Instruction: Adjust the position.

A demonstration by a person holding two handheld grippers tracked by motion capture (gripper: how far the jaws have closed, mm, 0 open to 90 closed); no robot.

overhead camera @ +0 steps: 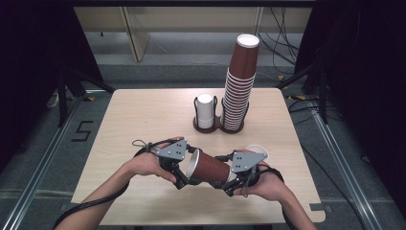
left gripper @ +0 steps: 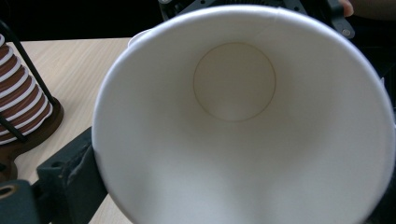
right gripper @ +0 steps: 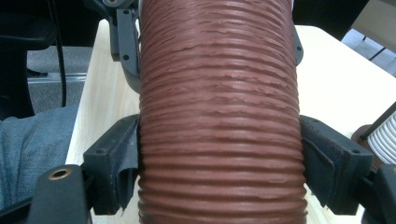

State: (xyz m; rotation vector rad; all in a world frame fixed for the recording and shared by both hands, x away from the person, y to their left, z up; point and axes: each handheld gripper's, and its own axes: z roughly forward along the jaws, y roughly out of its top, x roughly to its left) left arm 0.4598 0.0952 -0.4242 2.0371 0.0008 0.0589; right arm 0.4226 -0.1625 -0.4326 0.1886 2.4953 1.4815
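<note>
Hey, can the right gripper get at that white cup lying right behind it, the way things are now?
Probably not yet: the right gripper is clamped on the brown cup. The white cup lies close, unblocked.

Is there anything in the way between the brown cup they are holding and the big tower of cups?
Nothing visible blocks it. The brown cup is held above the table's near edge between the left claw and right claw. The wood from there to the tower of cups is bare. A white cup stands left of the tower.
</note>
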